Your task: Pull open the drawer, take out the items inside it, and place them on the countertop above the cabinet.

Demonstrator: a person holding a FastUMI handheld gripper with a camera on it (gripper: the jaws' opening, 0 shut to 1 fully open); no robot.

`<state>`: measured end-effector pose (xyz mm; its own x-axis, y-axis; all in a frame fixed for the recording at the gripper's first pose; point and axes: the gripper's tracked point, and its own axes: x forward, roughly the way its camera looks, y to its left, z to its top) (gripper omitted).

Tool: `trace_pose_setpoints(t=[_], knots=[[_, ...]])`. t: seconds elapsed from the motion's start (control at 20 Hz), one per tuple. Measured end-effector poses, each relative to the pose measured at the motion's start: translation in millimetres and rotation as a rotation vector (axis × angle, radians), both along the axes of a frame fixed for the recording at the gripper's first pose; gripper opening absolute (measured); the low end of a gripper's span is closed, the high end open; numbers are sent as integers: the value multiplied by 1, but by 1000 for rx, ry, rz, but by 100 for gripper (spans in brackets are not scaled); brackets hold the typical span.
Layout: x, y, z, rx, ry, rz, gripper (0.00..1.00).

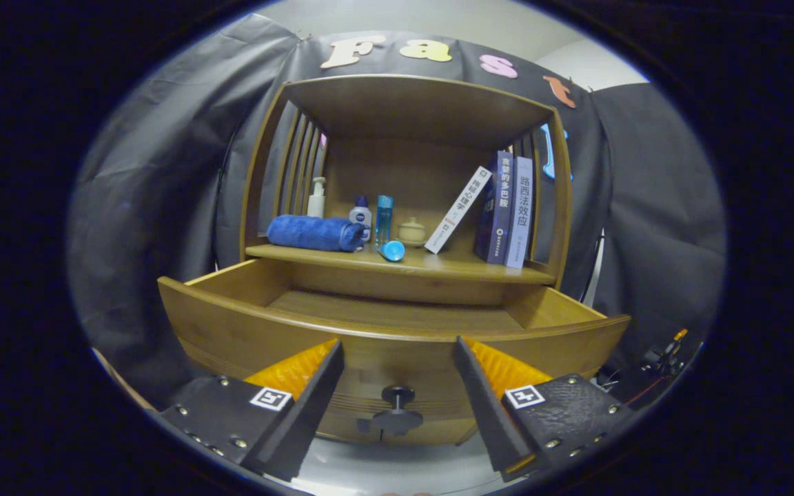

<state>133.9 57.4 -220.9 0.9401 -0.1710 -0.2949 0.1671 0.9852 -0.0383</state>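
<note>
Wooden and honey-toned, the drawer (383, 324) stands pulled well out from the cabinet, its curved front panel just ahead of the fingertips and its dark knob (398, 396) low on that panel, between the two fingers. What shows of the drawer's floor looks bare; the near strip behind the front panel is hidden, so I cannot tell whether anything lies there.

The gripper (397, 358) hangs in front of the drawer with its fingers spread wide apart and nothing between them, touching neither knob nor panel.

My reading is that the pulling is done and the taking-out is either finished or nearly so. To do it well from here, the gripper would want to rise above the front panel and tip down, so the hidden near strip comes into sight before anyone calls the drawer empty.

Directly above the drawer runs the countertop (452, 265), already well stocked. A rolled blue towel (314, 233) lies at its left end, with a pump bottle (316, 198) behind it. Right of the towel stand a small white bottle (361, 213) and a slim blue bottle (384, 219), and a blue cap-like piece (391, 250) lies at the front edge. Next comes a small lidded jar (412, 231), then a leaning white book (457, 209), then two upright dark books (507, 210).
</note>
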Motion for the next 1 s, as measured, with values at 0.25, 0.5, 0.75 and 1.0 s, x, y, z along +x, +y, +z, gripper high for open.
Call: trace_pose_setpoints(t=[0.25, 0.5, 0.75, 1.0], knots=[[31, 2, -5, 8, -3, -15, 97], [54, 2, -8, 3, -1, -20, 99], [70, -1, -12, 3, 2, -21, 99], [81, -2, -14, 8, -12, -6, 98]])
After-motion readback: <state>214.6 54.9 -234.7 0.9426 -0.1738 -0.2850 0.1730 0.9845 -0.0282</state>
